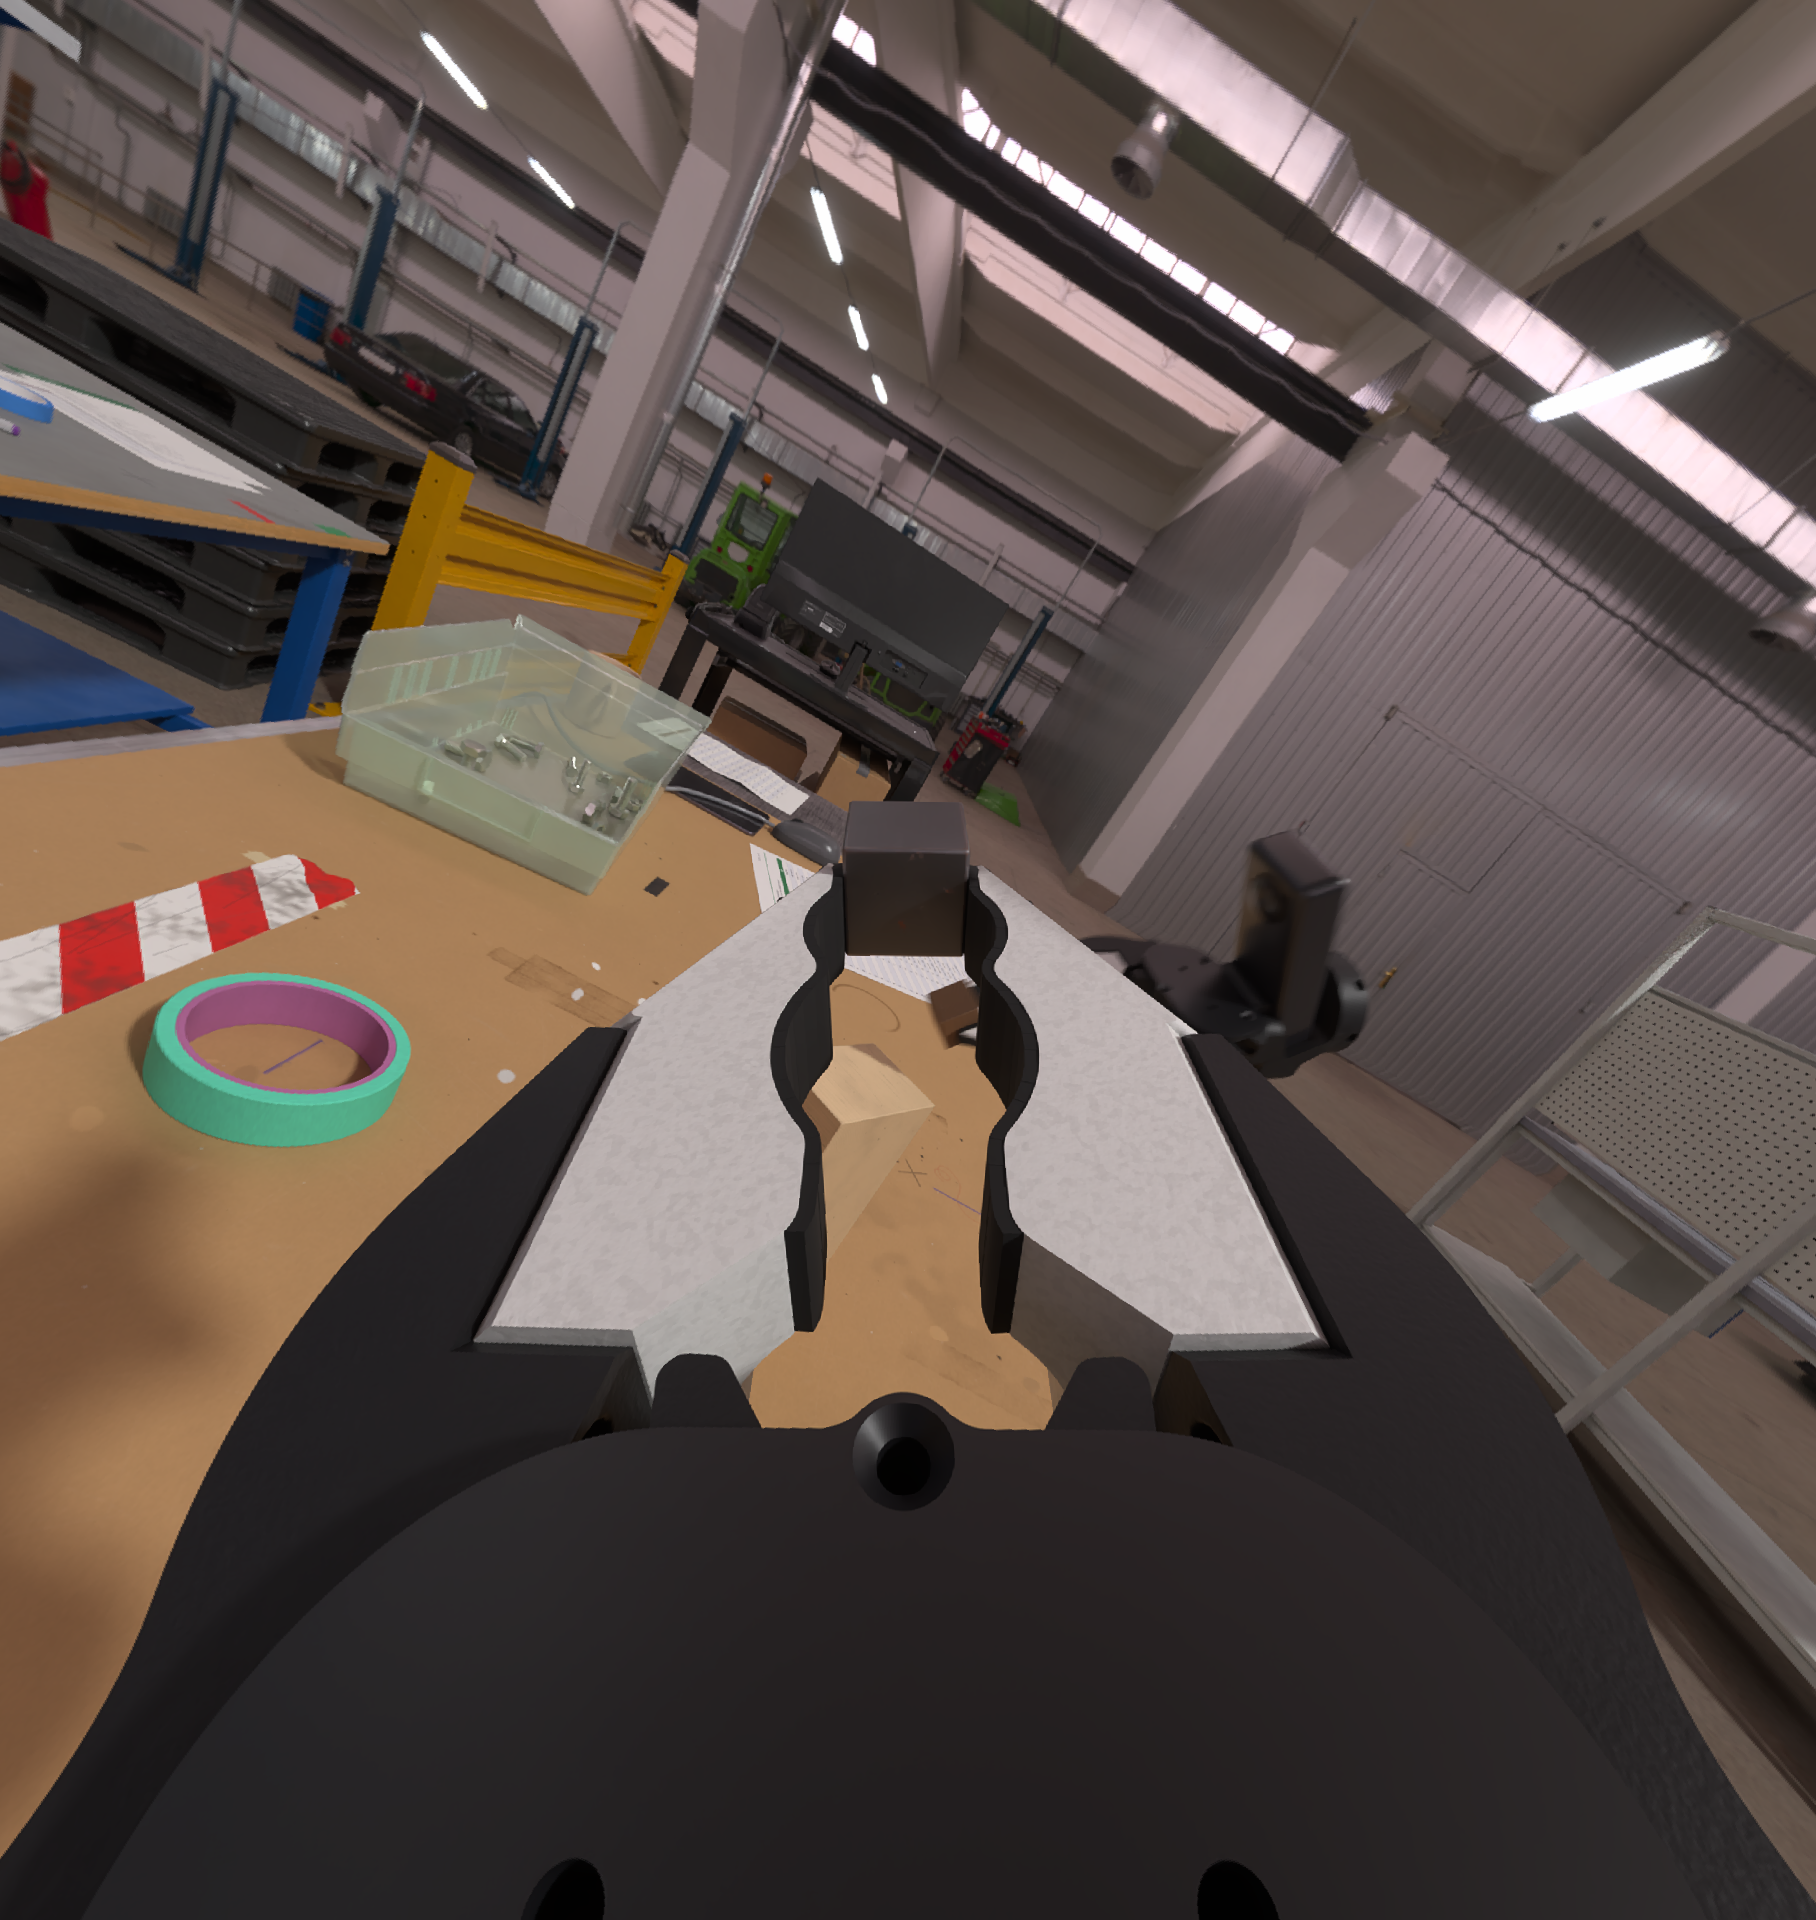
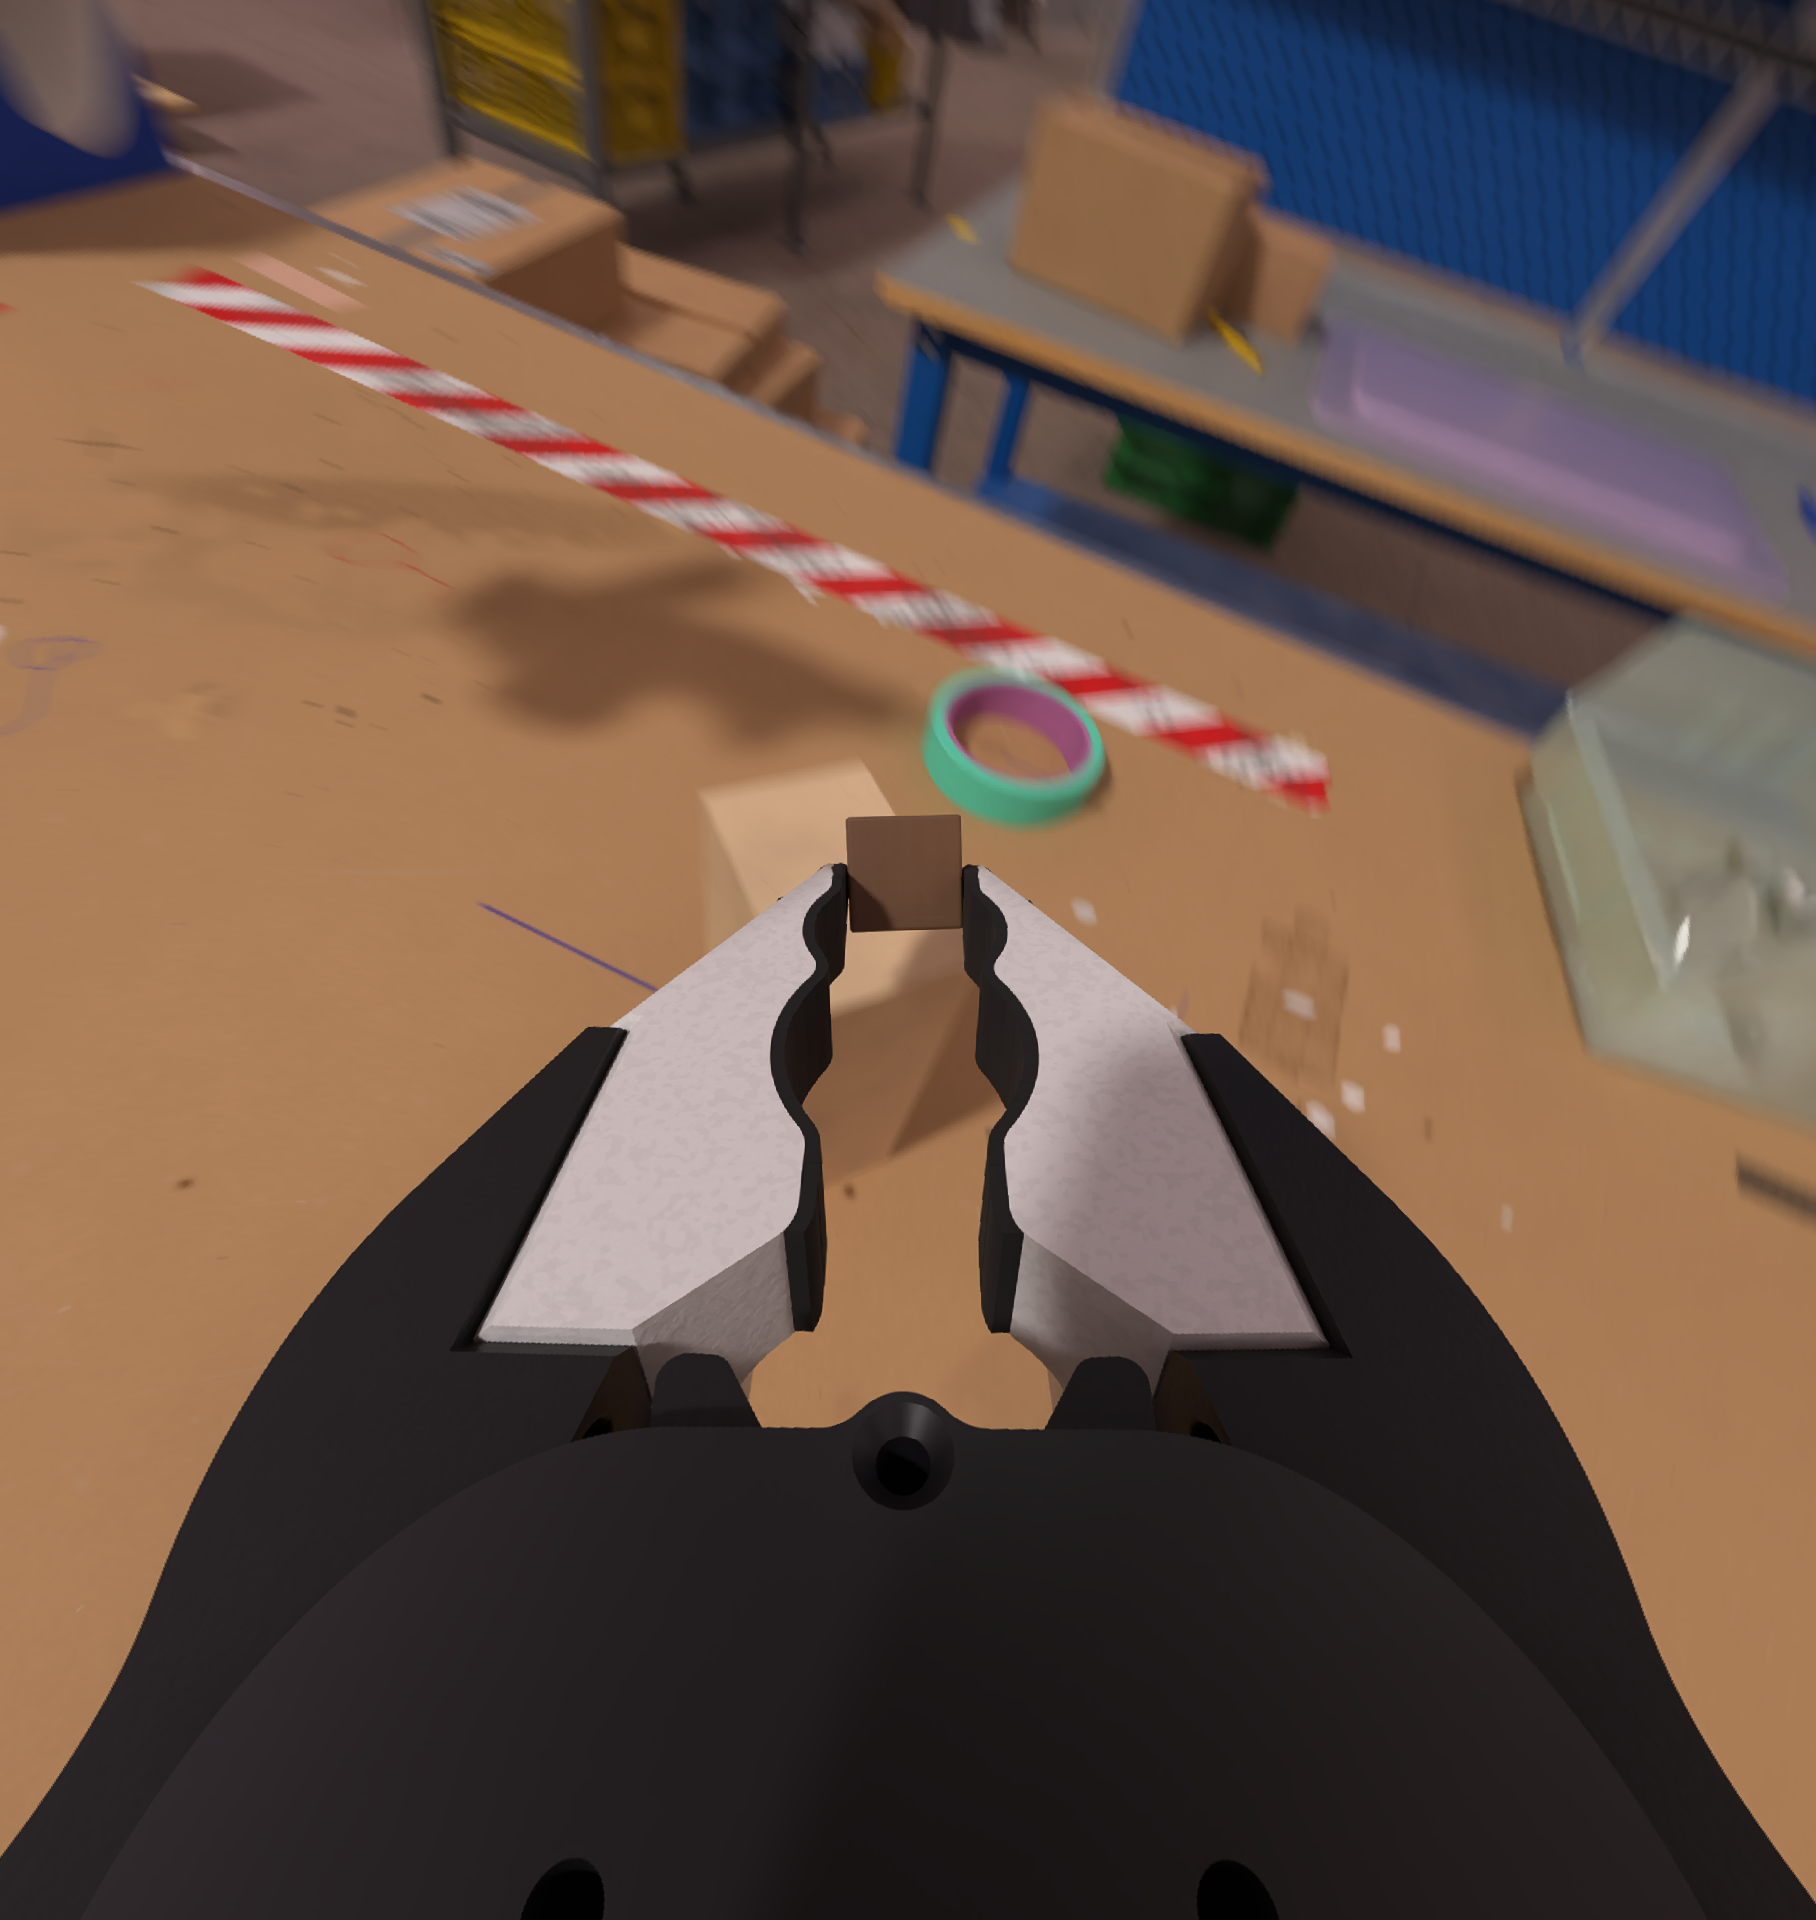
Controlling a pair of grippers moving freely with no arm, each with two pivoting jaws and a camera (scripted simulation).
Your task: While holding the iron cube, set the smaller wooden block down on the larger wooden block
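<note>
In the left wrist view my left gripper [image 1: 904,914] is shut on the dark iron cube [image 1: 902,857] and holds it above the table. Below, between its fingers, the larger pale wooden block [image 1: 868,1117] stands on the table. The small brown wooden block [image 1: 949,1010] shows just beyond it, with my right gripper's body [image 1: 1288,977] farther right. In the right wrist view my right gripper [image 2: 904,909] is shut on the smaller wooden block [image 2: 904,868], held in the air close to the larger block [image 2: 779,842], which lies just behind and below it.
A green and purple tape roll [image 1: 275,1060] [image 2: 1013,748] lies on the brown table [image 1: 104,1299]. A clear bin of bolts [image 1: 519,738] [image 2: 1704,852] and a red-white striped strip [image 1: 135,945] [image 2: 738,520] lie farther out. Papers [image 1: 779,873] lie beyond the blocks.
</note>
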